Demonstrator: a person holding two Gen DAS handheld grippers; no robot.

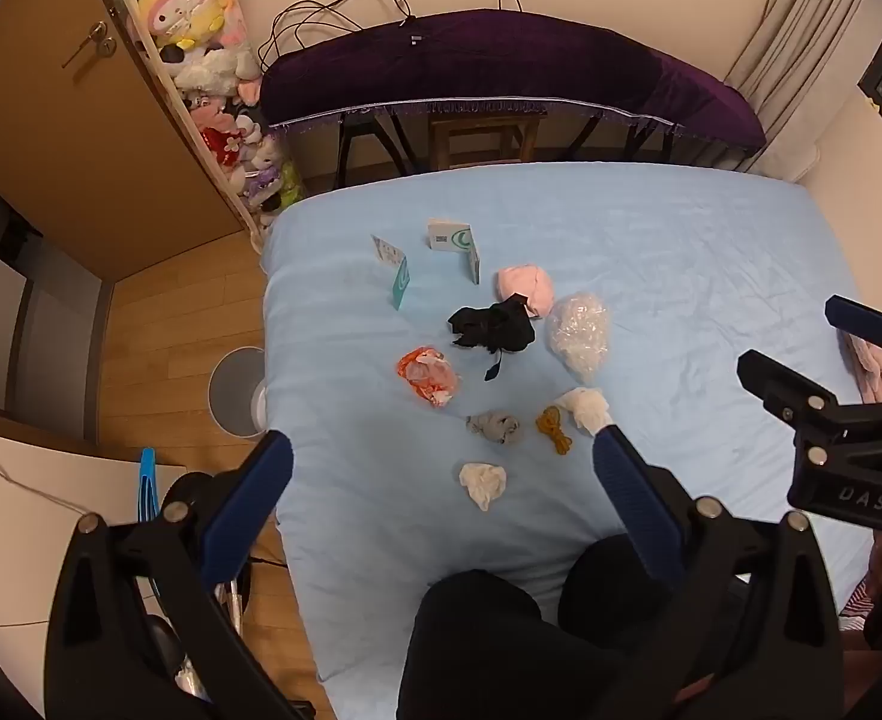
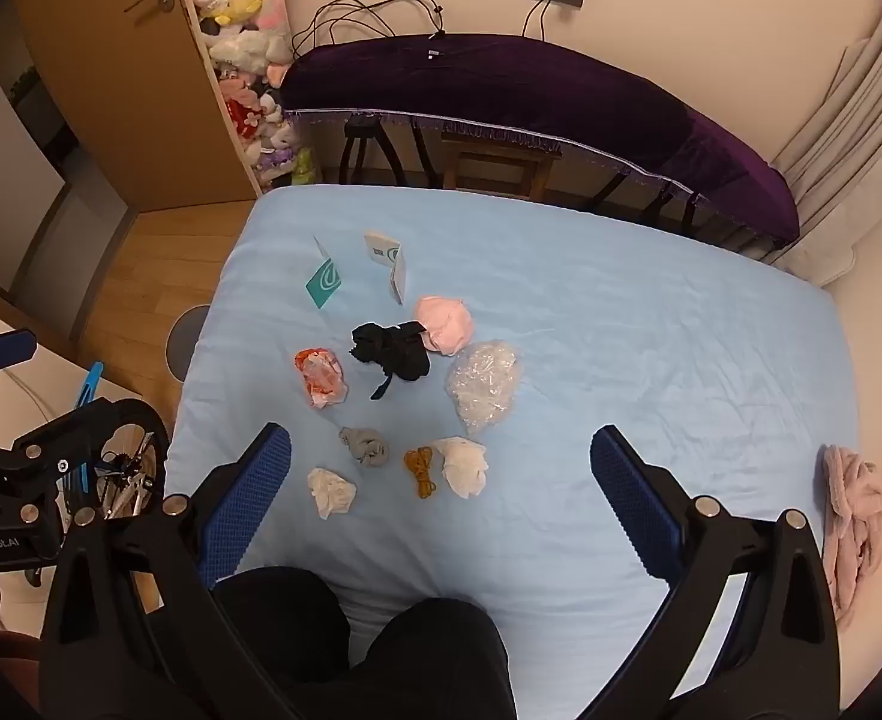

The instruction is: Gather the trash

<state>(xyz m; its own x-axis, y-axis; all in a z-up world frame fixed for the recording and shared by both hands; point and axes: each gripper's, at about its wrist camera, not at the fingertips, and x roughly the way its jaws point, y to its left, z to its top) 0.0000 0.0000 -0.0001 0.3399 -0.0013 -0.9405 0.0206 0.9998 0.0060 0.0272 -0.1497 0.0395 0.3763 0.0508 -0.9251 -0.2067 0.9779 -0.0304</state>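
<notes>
On the blue bed [image 2: 621,360] before me: crumpled tissues [image 2: 332,492], orange wrapper [image 2: 321,381], clear plastic bag [image 2: 484,384], black cloth [image 2: 390,351] clustered mid-sheet, untouched; my left gripper [image 1: 441,456] and right gripper [image 2: 441,450] hang above, jaws wide apart, holding nothing.

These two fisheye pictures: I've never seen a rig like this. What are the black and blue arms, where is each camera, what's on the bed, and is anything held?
There is no robot. A person holds a pair of tongs in each hand, with a camera on each looking down along the blue fingers. The left view shows the left tongs, with the right tongs at its edge. The right view shows the right tongs.

On the blue bed sheet lie crumpled tissues, an orange wrapper, a clear plastic bag, black cloth, a pink wad and two folded cards.

Both tongs are open and hold nothing.
</notes>
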